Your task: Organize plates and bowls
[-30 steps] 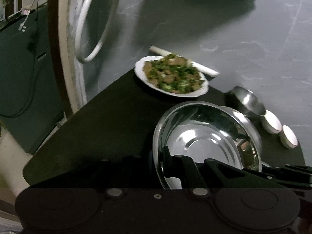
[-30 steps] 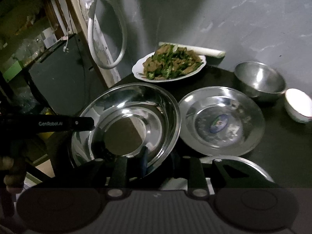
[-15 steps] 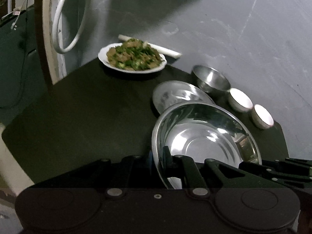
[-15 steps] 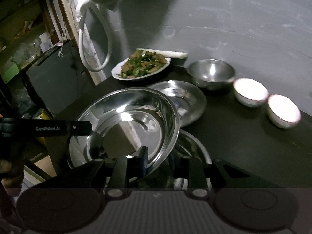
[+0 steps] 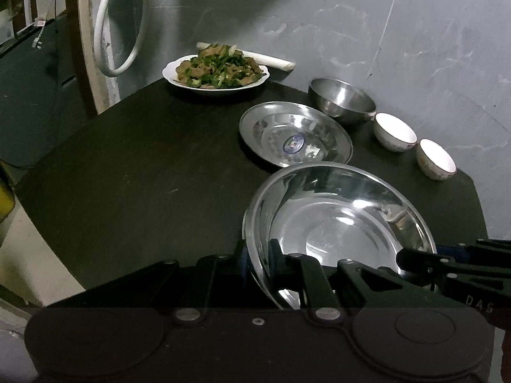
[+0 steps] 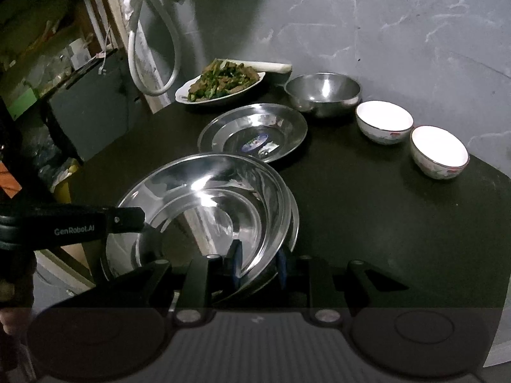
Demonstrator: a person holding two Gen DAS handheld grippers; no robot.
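A large steel basin (image 5: 338,223) (image 6: 207,204) is held at the near edge of the dark table (image 5: 143,166). My left gripper (image 5: 258,261) is shut on its left rim. My right gripper (image 6: 258,265) is closed around its right rim; a second steel rim shows just beneath there. Beyond lie a flat steel plate (image 5: 295,135) (image 6: 255,134), a small steel bowl (image 5: 341,99) (image 6: 322,92) and two white bowls (image 5: 394,131) (image 5: 436,158) (image 6: 383,121) (image 6: 439,150).
A white plate of cooked greens and meat (image 5: 217,70) (image 6: 220,81) sits at the table's far corner by the grey wall (image 5: 351,16). A white hose loop (image 5: 118,32) hangs on the door frame at left. Clutter and a dark cabinet (image 6: 83,102) stand left of the table.
Both grippers, holding the basin, have pulled back from the wall toward the near edge. The flat plate and the small bowls have come into full view beyond it.
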